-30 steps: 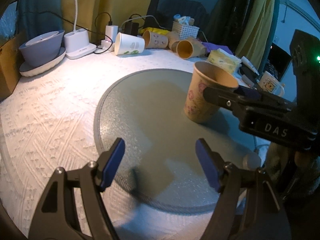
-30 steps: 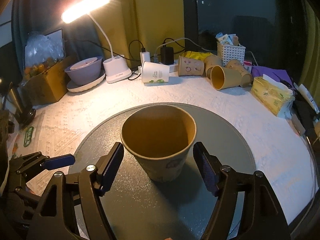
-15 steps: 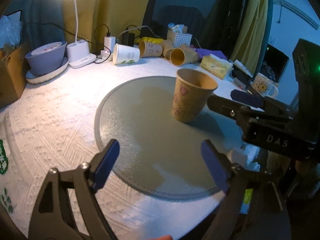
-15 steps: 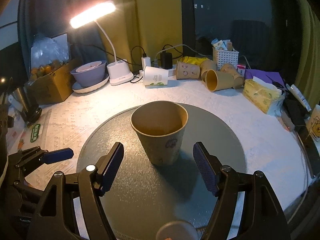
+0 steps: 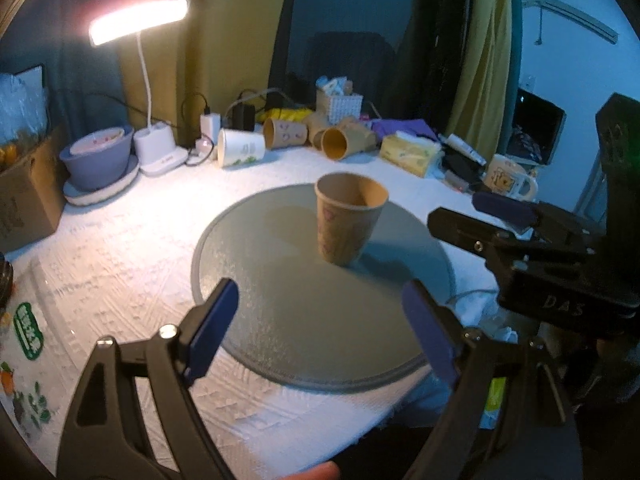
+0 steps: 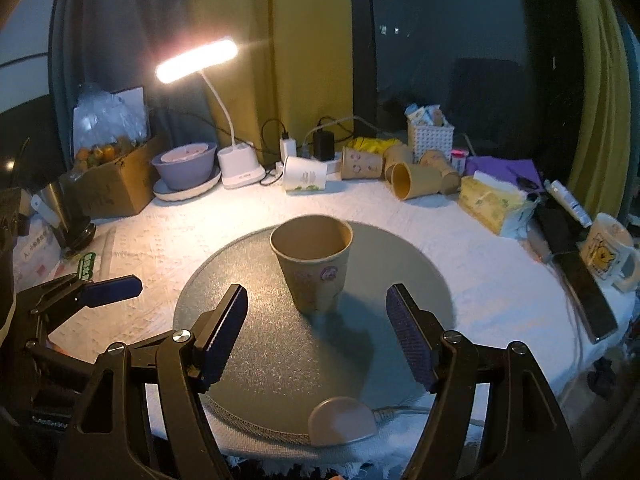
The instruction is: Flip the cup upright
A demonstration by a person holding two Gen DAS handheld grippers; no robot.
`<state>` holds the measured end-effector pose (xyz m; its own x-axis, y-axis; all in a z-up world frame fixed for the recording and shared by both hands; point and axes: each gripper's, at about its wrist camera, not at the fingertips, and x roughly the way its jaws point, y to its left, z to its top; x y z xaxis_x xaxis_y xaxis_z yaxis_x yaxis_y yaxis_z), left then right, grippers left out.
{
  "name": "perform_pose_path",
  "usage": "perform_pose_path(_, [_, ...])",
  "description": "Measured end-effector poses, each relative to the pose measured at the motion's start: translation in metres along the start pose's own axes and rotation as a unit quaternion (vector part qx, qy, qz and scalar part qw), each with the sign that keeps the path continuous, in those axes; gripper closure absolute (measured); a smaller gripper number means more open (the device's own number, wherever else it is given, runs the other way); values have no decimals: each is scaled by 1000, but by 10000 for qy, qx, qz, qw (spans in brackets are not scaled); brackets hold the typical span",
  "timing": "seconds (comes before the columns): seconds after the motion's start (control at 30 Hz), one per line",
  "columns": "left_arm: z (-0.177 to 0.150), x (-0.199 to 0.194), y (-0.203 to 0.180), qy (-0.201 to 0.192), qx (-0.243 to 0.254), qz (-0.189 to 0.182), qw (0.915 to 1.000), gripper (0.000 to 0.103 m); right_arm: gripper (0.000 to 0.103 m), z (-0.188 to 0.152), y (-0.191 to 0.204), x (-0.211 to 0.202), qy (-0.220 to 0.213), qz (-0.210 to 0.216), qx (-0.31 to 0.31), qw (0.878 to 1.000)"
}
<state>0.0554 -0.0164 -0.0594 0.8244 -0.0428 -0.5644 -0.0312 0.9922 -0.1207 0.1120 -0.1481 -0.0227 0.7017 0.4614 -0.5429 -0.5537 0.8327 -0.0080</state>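
A white embossed cloth (image 6: 472,280) covers my table, lit warm by a white desk lamp with a glowing bar head (image 6: 196,60) against mustard-yellow curtains (image 6: 308,40). On the cloth lies a round grey glass mat (image 6: 288,356), and on it, a little past its middle from my side, stands the brown paper cup with small printed stickers (image 6: 314,266). The cup's long axis runs vertical: its open mouth faces up, its narrow base sits flat on the mat, and I see no lean in either view.

I hold my right gripper (image 6: 316,332) low and level, just short of the cup and aimed at it, fingers spread wide with nothing between them; the cup sits ahead of the gap, clear of both blue pads (image 6: 408,340). My left gripper (image 5: 320,328) hangs over the near-left rim of the mat, angled in toward the cup, likewise spread wide and empty, and well apart from the cup.

Along the far edge lie a white paper cup on its side (image 6: 304,174) and several brown paper cups tipped over (image 6: 416,178), beside a yellow tissue pack (image 6: 492,202); a cartoon-printed ceramic mug (image 6: 608,246) stands at the right
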Motion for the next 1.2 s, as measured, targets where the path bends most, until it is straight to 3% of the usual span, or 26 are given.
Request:
perform_pose_path(0.5, [19, -50, -13, -792, 113, 168, 9967, 18, 28, 19, -1, -56, -579, -115, -97, 9982])
perform_pose_path(0.9, [34, -96, -30, -1551, 184, 418, 9868, 18, 28, 26, -2, -105, -894, -111, -249, 9956])
perform_pose_path(1.2, [37, -103, -44, -1584, 381, 539, 9852, 18, 28, 18, -4, -112, -965, 101, -249, 9950])
